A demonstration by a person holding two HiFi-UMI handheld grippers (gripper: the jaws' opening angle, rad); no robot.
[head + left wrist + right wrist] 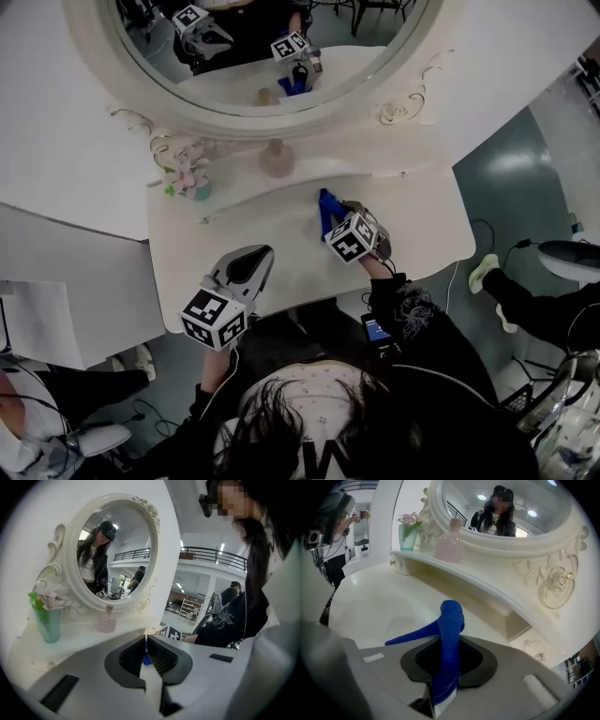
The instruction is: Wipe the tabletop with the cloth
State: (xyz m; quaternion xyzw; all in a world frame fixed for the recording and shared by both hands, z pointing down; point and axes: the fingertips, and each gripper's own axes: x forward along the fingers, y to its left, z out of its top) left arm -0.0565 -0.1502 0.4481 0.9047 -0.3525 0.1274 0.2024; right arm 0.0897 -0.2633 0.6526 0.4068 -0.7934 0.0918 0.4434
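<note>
**Item: cloth** point(450, 620), blue, bunched into a narrow strip.
- Location: clamped in the right gripper point(448, 663), whose jaws are closed on its lower end. It sits over the rear middle of the tabletop point(234, 230), just in front of the raised back ledge.
- Long axis: runs out of the jaws along the gripper's own line, away from the person and toward the mirror point(262, 66). The free tip is curled over at the far end, and a thinner tail trails off to the left.
- Contact with the surface: cannot be confirmed from either view.

**Task state (judged):** the cloth is in hand. The white surface shows neither dirt nor wipe marks, so the area already covered cannot be read, and the front and left areas look likely to remain.

**Left gripper** point(146, 644): jaws drawn together on nothing, held at the front left edge, well apart from the cloth.

**On the ledge:** pink bottle point(277, 159); green vase with flowers point(190, 178).
</note>
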